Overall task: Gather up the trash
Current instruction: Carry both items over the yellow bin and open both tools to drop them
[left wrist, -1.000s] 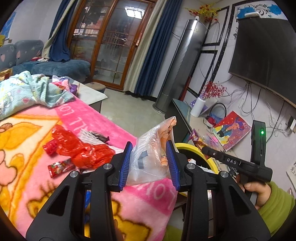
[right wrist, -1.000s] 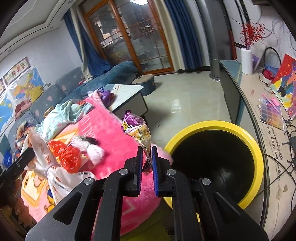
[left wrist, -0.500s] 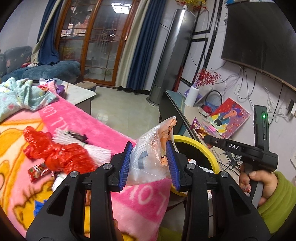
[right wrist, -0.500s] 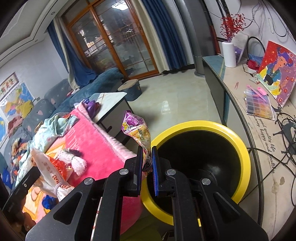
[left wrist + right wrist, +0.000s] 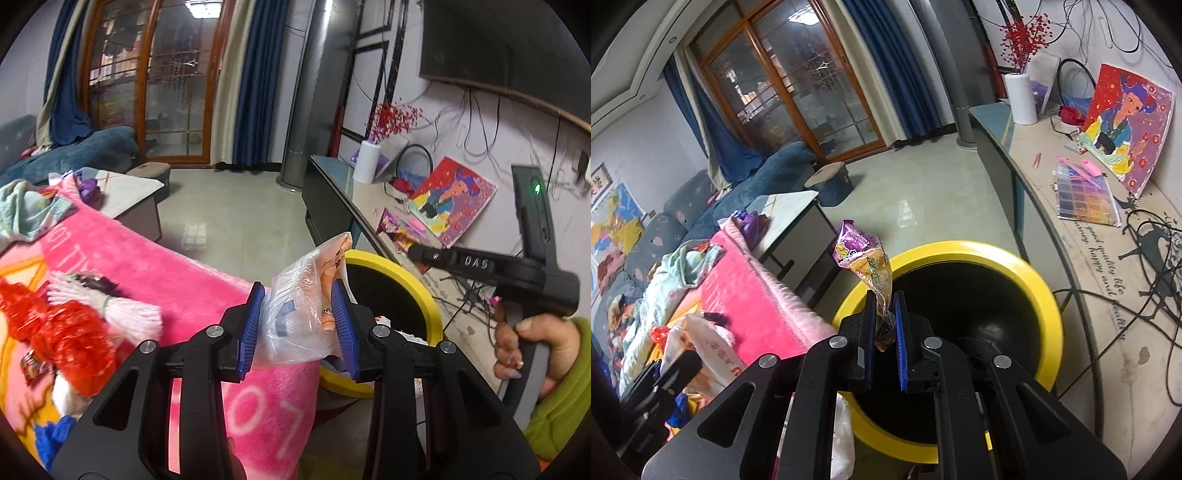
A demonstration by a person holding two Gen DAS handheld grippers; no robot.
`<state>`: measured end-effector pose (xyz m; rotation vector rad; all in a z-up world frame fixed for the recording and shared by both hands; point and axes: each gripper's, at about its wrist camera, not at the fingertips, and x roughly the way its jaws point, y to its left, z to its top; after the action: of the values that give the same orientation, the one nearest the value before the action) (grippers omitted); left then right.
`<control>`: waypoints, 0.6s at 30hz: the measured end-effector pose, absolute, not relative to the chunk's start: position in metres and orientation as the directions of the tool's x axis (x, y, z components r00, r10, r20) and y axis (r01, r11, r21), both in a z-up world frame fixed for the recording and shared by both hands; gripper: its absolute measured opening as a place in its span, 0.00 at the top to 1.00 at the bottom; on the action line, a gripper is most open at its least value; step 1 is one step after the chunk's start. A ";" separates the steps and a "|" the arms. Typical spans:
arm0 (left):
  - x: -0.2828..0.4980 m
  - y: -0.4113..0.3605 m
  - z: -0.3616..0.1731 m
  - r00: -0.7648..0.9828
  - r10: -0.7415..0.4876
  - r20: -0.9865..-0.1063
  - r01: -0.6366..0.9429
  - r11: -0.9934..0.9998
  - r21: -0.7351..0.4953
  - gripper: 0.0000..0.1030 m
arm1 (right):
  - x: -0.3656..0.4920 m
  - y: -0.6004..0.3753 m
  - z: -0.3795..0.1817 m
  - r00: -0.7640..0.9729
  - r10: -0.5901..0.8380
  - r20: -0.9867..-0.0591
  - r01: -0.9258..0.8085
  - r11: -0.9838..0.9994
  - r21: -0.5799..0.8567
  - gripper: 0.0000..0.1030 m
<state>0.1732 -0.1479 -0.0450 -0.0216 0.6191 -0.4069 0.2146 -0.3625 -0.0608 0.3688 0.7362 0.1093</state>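
Two grippers, both loaded. Left gripper [image 5: 301,325] was clamped on a crumpled clear plastic bag [image 5: 299,314] with orange print, held over the edge of the pink blanket [image 5: 192,280], just beside the yellow-rimmed bin [image 5: 424,291]. Right gripper [image 5: 884,325] had its jaws pinched tight on a purple-and-orange snack wrapper [image 5: 864,258], wrapper sticking up above the pads, over the near-left rim of the bin [image 5: 1045,291]. Bin interior was black; some white scraps showed inside in the left view. Red plastic wrap [image 5: 55,332] and a white tassel piece [image 5: 125,314] lay on the blanket. A hand [image 5: 532,350] in a green sleeve gripped the right tool's handle.
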 end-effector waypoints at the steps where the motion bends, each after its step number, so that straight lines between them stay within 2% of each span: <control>1: 0.175 -0.153 -0.048 0.734 -0.375 -0.566 0.369 0.920 -0.131 0.71 | 0.216 -0.365 -0.061 0.738 0.222 -0.637 0.032 0.932 0.362 0.91; 18: 0.206 -0.198 -0.083 0.707 -0.334 -0.623 0.384 0.922 -0.058 0.70 | 0.242 -0.410 -0.103 0.673 0.163 -0.722 0.132 0.933 0.334 0.90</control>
<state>0.2063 -0.1976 -0.0825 0.0779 0.6767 -0.3986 0.2421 -0.4105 -0.1030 0.3778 0.8379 0.0175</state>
